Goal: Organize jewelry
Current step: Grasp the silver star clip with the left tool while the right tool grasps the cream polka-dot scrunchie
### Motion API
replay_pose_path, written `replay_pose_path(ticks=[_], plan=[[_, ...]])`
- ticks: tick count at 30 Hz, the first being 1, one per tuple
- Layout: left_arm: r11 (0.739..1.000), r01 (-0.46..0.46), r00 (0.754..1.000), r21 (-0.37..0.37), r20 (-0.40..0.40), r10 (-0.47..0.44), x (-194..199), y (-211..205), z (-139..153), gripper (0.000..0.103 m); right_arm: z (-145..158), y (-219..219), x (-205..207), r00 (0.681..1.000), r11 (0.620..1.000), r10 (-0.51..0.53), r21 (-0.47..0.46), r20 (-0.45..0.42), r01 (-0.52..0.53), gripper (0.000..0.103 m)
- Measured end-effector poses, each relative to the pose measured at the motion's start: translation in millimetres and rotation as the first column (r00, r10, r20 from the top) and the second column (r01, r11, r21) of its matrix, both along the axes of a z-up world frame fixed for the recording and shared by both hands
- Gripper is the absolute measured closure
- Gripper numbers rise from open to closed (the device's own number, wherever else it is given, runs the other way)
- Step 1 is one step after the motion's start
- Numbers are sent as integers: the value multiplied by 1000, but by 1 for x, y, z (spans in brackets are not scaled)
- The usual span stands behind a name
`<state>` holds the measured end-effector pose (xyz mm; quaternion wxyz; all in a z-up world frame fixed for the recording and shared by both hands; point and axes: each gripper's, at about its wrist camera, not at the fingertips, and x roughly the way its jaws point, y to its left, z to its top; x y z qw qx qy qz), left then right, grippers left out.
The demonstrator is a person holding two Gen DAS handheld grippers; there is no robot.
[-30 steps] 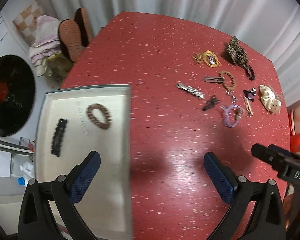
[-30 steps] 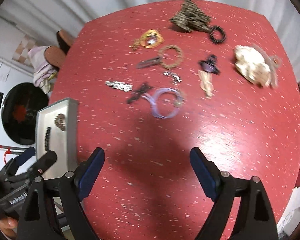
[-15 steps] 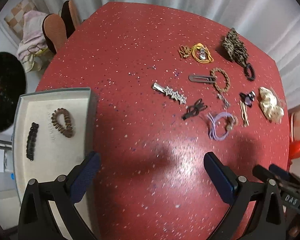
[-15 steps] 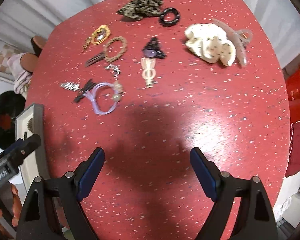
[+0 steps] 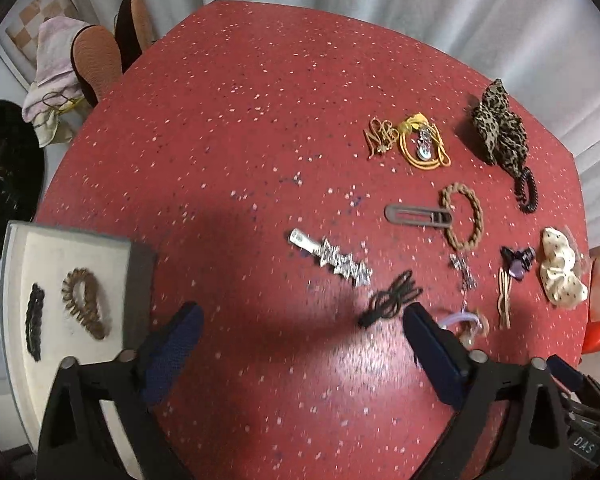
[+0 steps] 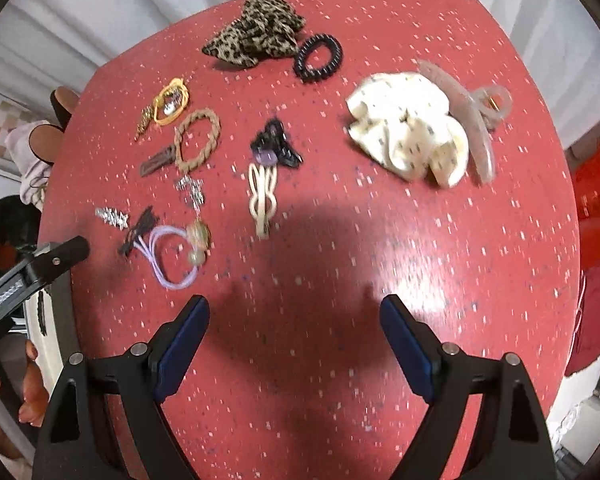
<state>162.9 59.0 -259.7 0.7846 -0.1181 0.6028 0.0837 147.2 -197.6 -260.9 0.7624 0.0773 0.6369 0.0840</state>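
The tray [image 5: 16, 240] holds two hair pieces; two fabric scrunchies lie on the red table [image 5: 240, 120]. The left gripper [image 5: 300, 344] is closing on nothing; the right gripper [image 6: 296, 340] gapes empty.

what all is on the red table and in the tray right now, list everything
red speckled table: 1, under everything
grey tray with white lining: 1, table's left edge
black beaded clip: 1, in tray
brown coil hair tie: 1, in tray
silver star hair clip: 1, mid-table
black wire hairpin: 1, beside star clip
lilac hair tie: 1, near side
brown braided bracelet: 1, centre-right
yellow cord hair tie: 1, far side
leopard-print scrunchie: 1, far edge
black coil hair tie: 1, beside leopard scrunchie
cream dotted scrunchie: 1, right
left tongs: closing, empty
right tongs: open, empty
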Motion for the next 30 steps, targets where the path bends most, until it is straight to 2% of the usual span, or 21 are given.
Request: replay_pose_path(ticks=[10, 14, 15, 16, 19, 30], plan=[[1000, -8, 1000, -7, -11, 8, 23, 2, -19, 6, -4, -3, 33, 999, 1000, -8, -17, 37, 9, 16], [1000, -13, 1000, -7, -19, 13, 32, 5, -26, 7, 11, -17, 31, 994, 998, -35, -46, 107, 40, 16], [1000, -13, 1000, -7, -21, 13, 36, 5, -28, 15, 15, -20, 30, 991, 998, -36, -54, 128, 43, 16], [1000, -11, 1000, -6, -25, 11, 36, 6, -32, 20, 19, -23, 30, 987, 997, -35, -67, 156, 46, 16], [1000, -16, 999, 2, -39, 16, 45, 6, -40, 20, 22, -32, 37, 983, 993, -34, -101, 181, 53, 16], [999, -3, 1000, 47, -17, 4, 63, -8, -46, 21, -17, -40, 73, 989, 981, -11, -192, 147, 39, 17]])
